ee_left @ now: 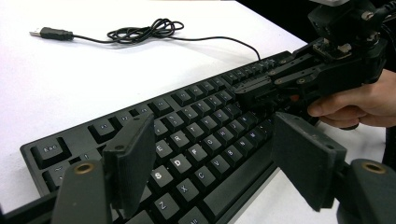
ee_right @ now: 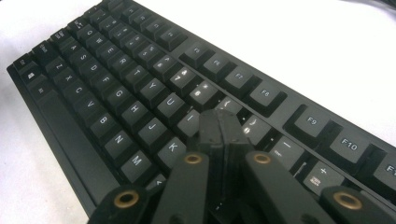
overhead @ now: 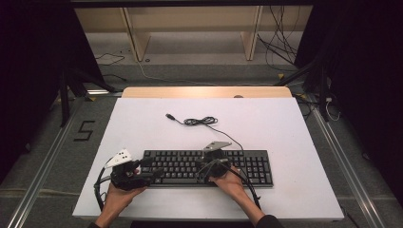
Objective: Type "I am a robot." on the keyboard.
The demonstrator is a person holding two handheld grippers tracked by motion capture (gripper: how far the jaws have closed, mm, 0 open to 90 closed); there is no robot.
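black keyboard (overhead: 209, 167) sits at the table's (overhead: 142, 123) 6 o'clock edge, usb cable (overhead: 202, 121) coiled toward 12. left gripper (overhead: 151, 175) hovers over its 9 o'clock end, jaws spread wide. right gripper (ee_right: 223, 133) is clenched tight, tips on the middle keys.

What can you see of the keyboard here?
The keyboard is black, full-size with a number pad, apparently plastic, with white legends. It lies flat near the front of the white table. Its thin black cable loops behind it and ends in an unplugged USB plug. The shut right gripper is over the middle keys; the open left gripper hovers over its left end.
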